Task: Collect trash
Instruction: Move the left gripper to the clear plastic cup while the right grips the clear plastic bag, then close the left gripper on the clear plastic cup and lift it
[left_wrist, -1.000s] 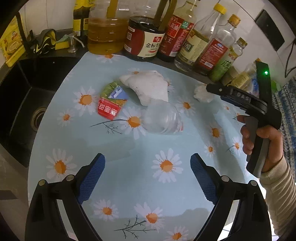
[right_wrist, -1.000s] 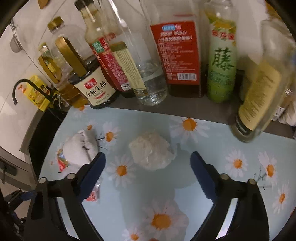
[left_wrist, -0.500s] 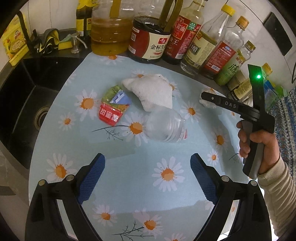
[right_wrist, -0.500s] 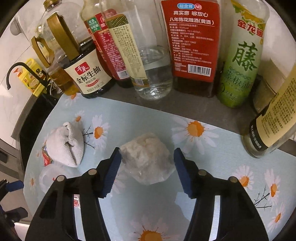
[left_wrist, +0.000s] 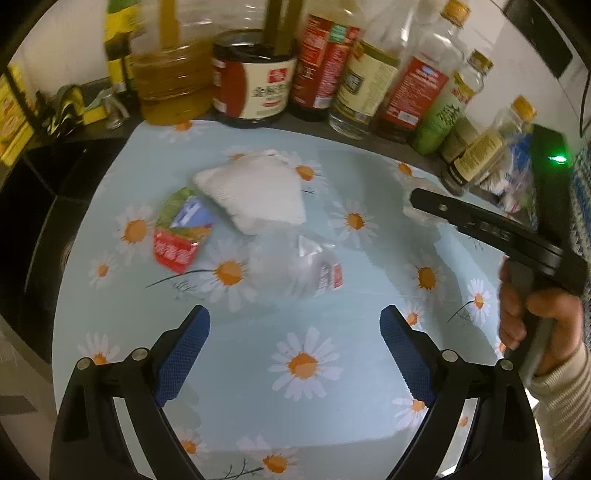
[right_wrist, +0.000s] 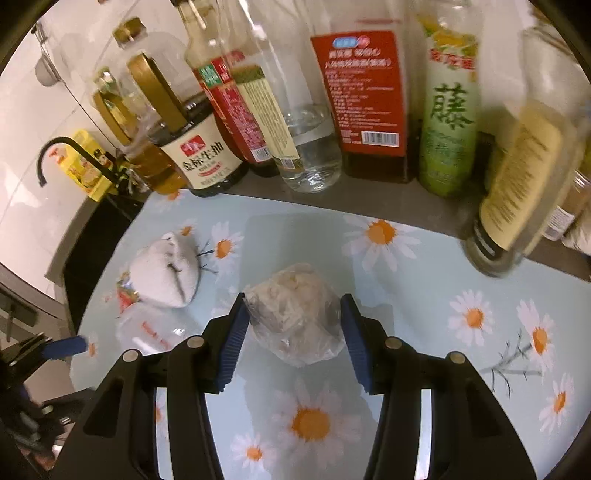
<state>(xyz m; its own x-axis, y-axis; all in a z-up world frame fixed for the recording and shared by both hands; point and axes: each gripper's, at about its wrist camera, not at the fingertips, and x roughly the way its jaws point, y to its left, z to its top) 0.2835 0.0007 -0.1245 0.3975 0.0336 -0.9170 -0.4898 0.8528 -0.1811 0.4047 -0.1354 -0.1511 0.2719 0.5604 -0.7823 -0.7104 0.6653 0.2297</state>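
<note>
Closing in from both sides, the right gripper (right_wrist: 291, 321) has its blue pads just about touching a crumpled plastic wad (right_wrist: 295, 314) that sits on the daisy mat (right_wrist: 406, 314); the jaws are closing, with the wad between them. Not much room behind it: a row of bottles (right_wrist: 369, 103) stands along the mat's back edge, and one tilted-looking bottle (right_wrist: 517, 177) crowds in on the right. Plenty of bare mat in front and to the right though. The left gripper (left_wrist: 295, 350) hangs over open mat with jaws wide apart and nothing between them. Ahead of it lie a clear squashed bottle (left_wrist: 291, 266), a white cloth (left_wrist: 255, 195) touching it, and a red-green wrapper (left_wrist: 181, 236) just left of the cloth. The left view shows the black sink (left_wrist: 33, 229) dropping off past the mat's left edge, plus the hand (left_wrist: 535, 321) on the right gripper's handle, while the wad is mostly hidden there. The right view shows the wad clearly
</note>
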